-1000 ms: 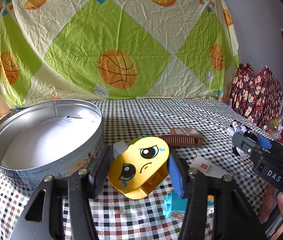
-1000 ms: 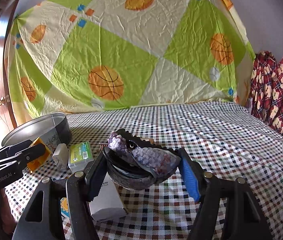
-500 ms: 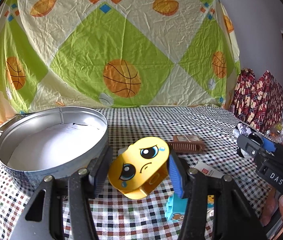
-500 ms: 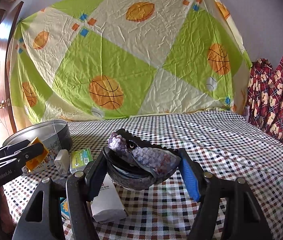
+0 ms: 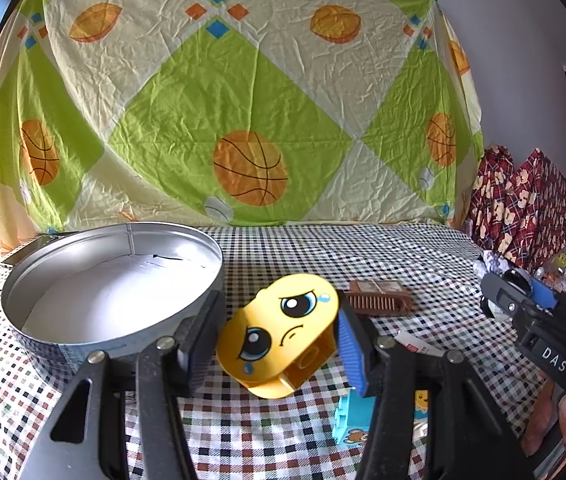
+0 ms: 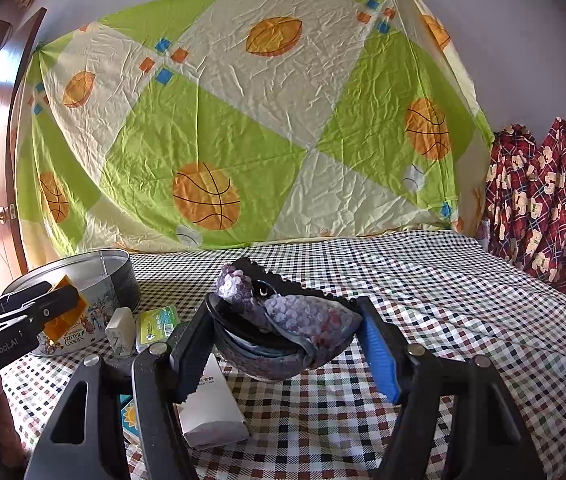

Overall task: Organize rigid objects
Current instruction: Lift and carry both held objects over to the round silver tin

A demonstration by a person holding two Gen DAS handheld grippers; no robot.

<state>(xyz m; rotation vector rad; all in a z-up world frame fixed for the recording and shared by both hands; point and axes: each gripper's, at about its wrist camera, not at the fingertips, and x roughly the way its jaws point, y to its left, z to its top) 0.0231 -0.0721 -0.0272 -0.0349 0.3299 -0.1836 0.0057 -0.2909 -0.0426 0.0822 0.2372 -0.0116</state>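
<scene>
Yellow crying-face block (image 5: 281,336) is held clamped in the left gripper (image 5: 279,344), just right of the round cookie tin (image 5: 63,344); a leftward move is judged needed. Sequined pouch (image 6: 287,332) is pinched by the right gripper (image 6: 289,340).

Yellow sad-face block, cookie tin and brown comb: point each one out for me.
Yellow sad-face block (image 5: 283,330): left wrist view, on its printed face.
Cookie tin (image 5: 83,354): left wrist view, on the near outer wall.
Brown comb (image 5: 379,300): left wrist view, on its back, above the teeth.
</scene>
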